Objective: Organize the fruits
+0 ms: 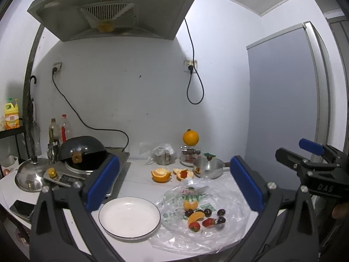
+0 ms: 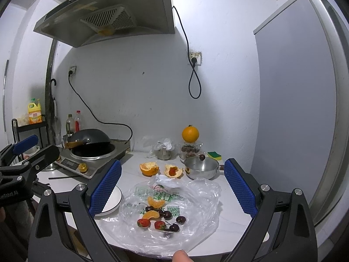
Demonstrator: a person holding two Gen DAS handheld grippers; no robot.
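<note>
A clear plastic bag [image 1: 218, 229] [image 2: 196, 198] lies flat on the white counter. On it lie orange segments [image 1: 195, 216] [image 2: 151, 215], strawberries [image 1: 194, 226] [image 2: 143, 222] and dark cherries [image 1: 221, 212] [image 2: 181, 219]. An empty white plate [image 1: 129, 217] [image 2: 113, 198] sits left of the bag. My left gripper [image 1: 172, 185] is open and empty above the plate and bag; it also shows in the right wrist view [image 2: 28, 150]. My right gripper [image 2: 172, 185] is open and empty above the fruit; it also shows in the left wrist view [image 1: 305, 150].
Behind the bag lie orange peels [image 1: 161, 175] [image 2: 149, 168], one peel holding a strawberry [image 2: 173, 171], and a small steel pot with lid [image 1: 208, 168] [image 2: 201, 167]. A whole orange [image 1: 190, 138] [image 2: 190, 134] sits on a jar. A wok on a cooker [image 1: 82, 152] stands left, a fridge [image 1: 283, 98] right.
</note>
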